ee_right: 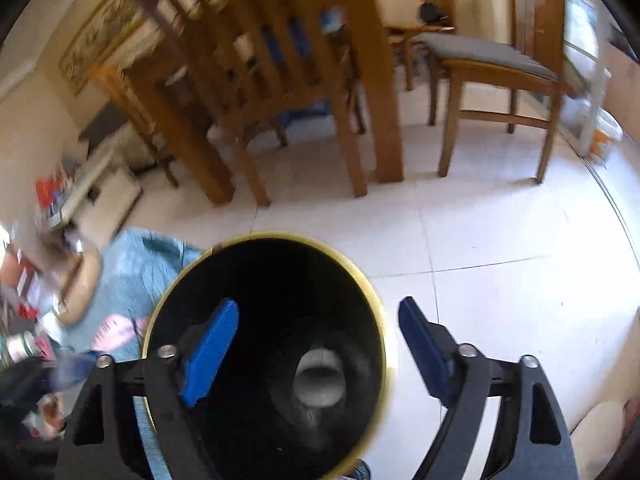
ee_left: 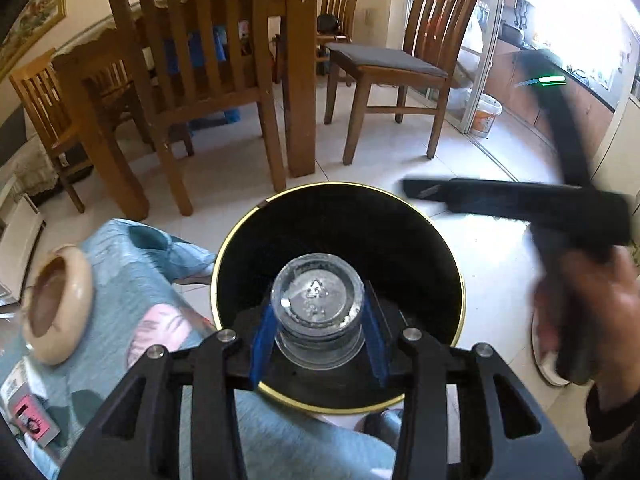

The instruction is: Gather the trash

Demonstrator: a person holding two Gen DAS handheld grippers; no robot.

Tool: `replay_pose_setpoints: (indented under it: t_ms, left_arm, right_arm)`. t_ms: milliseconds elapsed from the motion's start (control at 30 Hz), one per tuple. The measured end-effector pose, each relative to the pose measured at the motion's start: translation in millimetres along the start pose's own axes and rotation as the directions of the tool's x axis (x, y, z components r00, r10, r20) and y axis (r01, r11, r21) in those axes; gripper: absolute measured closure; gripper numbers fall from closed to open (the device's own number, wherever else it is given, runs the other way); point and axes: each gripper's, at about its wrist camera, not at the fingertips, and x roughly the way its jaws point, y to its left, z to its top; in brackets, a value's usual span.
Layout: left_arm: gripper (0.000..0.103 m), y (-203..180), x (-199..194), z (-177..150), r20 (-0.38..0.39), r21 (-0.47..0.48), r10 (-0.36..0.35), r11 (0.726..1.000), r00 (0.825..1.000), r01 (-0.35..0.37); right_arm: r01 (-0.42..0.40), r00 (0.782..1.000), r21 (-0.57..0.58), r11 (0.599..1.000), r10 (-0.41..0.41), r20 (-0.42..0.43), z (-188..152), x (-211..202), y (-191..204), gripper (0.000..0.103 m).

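Two blue pads of the left gripper (ee_left: 318, 338) clamp a clear plastic cup (ee_left: 318, 308), bottom up, over the round black gold-rimmed bin (ee_left: 416, 248). From the right wrist, the right gripper (ee_right: 316, 354) gapes wide above the bin (ee_right: 362, 280), something pale and blurred (ee_right: 319, 378) inside it.

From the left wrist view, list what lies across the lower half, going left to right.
Tan ashtray on the blue cloth → clear plastic cup gripped in the left claw over the black bin → person's hand holding the right claw, blurred.
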Motion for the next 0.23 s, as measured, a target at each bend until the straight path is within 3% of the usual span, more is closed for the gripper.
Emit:
replay_pose_setpoints:
  t_ms: [67,100,133,200,233]
  left_arm:
    - [0.060,2,10,3,-0.016,-0.006,-0.007,1.000,1.000,0.007]
    - [0.052,3,15,5,-0.024,-0.010,0.000,1.000,1.000,0.000]
    - [0.037,4,17,4,-0.030,-0.014,0.002,1.000,1.000,-0.003]
    - [0.025,5,22,8,-0.032,-0.020,0.014,1.000,0.999,-0.014]
    - [0.025,4,21,9,-0.030,-0.021,0.013,1.000,0.999,-0.014]
  right_arm:
    - [-0.011,0.999,0.040,0.999,0.010,0.037,-3,-22,-15,0.016]
    - [-0.016,0.999,0.052,0.999,0.013,0.048,-4,-30,-19,0.014]
    - [-0.019,0.998,0.064,0.998,0.016,0.058,-7,-39,-24,0.014]
    - [-0.030,0.998,0.083,0.996,0.025,0.064,-10,-47,-30,0.014]
    - [-0.040,0.997,0.097,0.995,0.034,0.064,-12,-50,-33,0.014]
